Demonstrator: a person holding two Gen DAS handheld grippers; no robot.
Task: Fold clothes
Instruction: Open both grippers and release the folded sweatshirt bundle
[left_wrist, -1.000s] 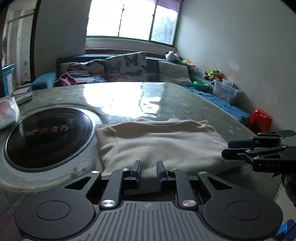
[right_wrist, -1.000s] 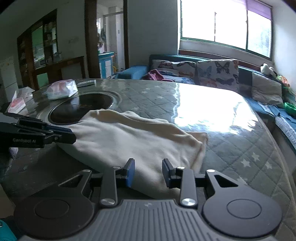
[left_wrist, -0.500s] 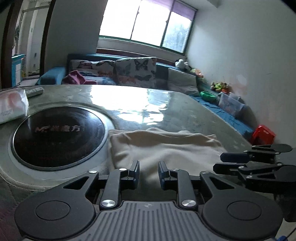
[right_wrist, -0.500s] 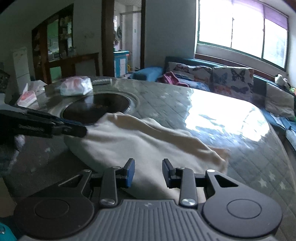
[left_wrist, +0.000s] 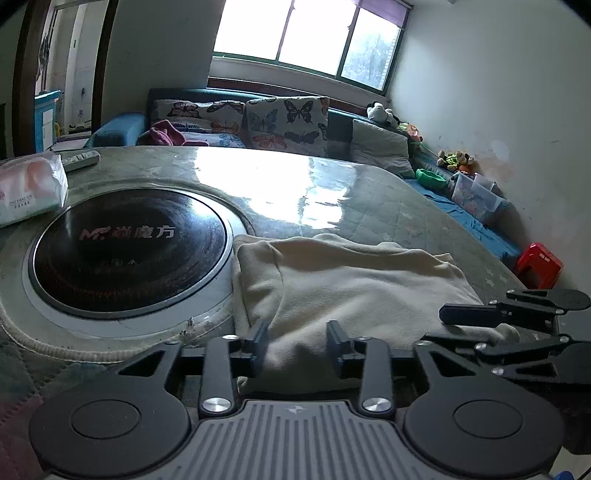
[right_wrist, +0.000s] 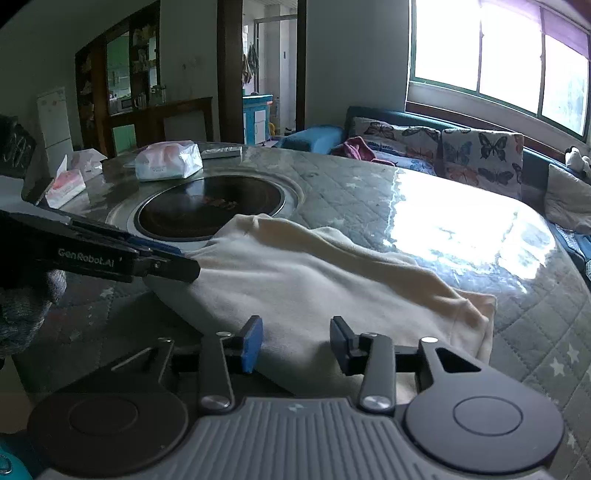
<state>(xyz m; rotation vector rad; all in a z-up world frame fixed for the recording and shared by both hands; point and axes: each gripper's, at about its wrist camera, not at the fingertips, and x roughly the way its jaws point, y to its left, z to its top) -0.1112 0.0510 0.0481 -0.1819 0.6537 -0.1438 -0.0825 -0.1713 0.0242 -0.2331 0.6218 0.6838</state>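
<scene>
We see a cream-coloured, soft fleece garment (left_wrist: 354, 291) lying folded on the grey quilted table cover (right_wrist: 369, 184), its left end just beside the round black glass cooktop (left_wrist: 129, 251). Its long axis runs across the table's near edge, from the cooktop towards the star-patterned corner. Our left gripper (left_wrist: 297, 341) and right gripper (right_wrist: 295, 345) both sit at the near hem, jaws having just been opening; cloth lies between the pads, which now stand apart from it, released. Whether the hem hangs over the edge we cannot quite tell.
</scene>
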